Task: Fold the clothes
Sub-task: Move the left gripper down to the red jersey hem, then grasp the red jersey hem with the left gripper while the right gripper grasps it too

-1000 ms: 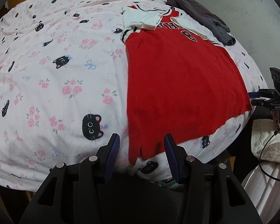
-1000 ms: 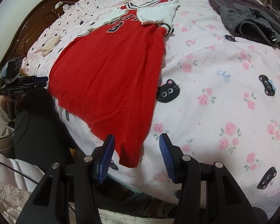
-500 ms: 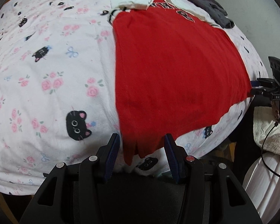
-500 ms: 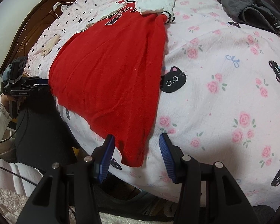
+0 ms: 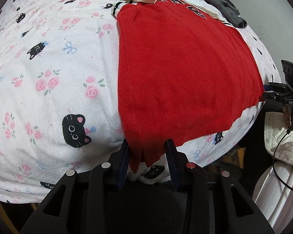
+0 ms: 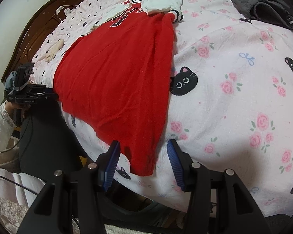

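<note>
My left gripper [image 5: 147, 156] has dropped onto the shirt [image 5: 181, 74] hem at the bed [image 5: 54, 89] edge, jaws closing around that corner, contact apparently not yet made. My right gripper [image 6: 142, 159] straddles the other corner, wide. Lifting comes next.

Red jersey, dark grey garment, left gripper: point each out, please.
Red jersey [image 5: 185, 74], left wrist view, mid-body.
Dark grey garment [image 6: 263, 5], right wrist view, its crumpled middle.
Left gripper [image 5: 147, 152], left wrist view, between fingertips.
</note>
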